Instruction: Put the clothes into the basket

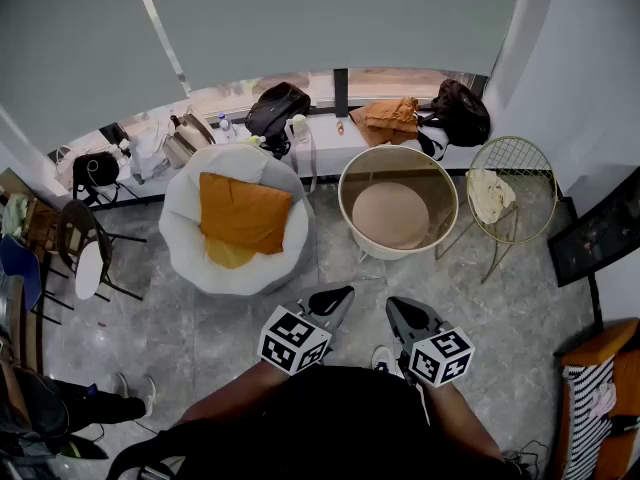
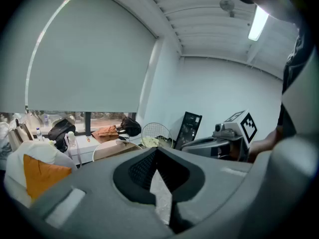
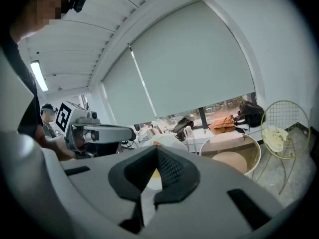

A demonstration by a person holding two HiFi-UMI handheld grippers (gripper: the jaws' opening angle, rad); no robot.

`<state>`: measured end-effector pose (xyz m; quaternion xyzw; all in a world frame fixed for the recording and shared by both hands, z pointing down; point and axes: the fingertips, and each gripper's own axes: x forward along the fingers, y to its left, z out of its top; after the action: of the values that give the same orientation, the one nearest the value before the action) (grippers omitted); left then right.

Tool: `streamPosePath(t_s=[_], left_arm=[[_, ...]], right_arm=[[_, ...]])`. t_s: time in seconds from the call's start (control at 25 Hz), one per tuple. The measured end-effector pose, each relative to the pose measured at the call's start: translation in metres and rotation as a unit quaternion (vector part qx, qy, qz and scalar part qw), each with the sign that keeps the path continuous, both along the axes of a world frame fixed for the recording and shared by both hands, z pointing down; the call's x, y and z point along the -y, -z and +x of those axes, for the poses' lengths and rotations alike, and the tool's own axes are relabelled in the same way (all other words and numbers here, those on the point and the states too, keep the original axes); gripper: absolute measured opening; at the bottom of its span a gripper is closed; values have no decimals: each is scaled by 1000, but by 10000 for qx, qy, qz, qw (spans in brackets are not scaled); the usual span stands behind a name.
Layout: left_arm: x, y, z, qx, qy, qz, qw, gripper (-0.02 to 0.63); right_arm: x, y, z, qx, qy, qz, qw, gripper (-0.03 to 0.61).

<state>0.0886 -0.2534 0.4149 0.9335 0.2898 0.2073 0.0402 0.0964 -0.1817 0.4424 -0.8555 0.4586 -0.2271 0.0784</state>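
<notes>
clenched on nothing, both left gripper (image 1: 338, 295) and right gripper (image 1: 396, 306), side by side close to the body. orange garment (image 1: 243, 211) spread on the white beanbag (image 1: 185, 226), ahead and to the left, nearer the left gripper; empty basket (image 1: 344, 204) just right of it, straight beyond the right gripper. probably calls for a forward-left reach first, then a short carry rightward.

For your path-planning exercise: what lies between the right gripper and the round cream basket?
Only bare grey floor lies between the right gripper and the round cream basket; the head view shows it.
</notes>
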Motion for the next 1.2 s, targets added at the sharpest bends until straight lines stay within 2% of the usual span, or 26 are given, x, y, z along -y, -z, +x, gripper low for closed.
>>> streamPosePath(t_s=[0.64, 0.8, 1.2], left_arm=[[0, 7, 5, -46, -38, -10, 10000, 0], [4, 8, 5, -51, -22, -33, 10000, 0], [11, 3, -3, 15, -121, -49, 9999, 0]], right_arm=[[2, 3, 4, -23, -16, -3, 10000, 12], [8, 4, 2, 175, 40, 170, 9997, 14], [12, 6, 4, 70, -266, 54, 9996, 15]])
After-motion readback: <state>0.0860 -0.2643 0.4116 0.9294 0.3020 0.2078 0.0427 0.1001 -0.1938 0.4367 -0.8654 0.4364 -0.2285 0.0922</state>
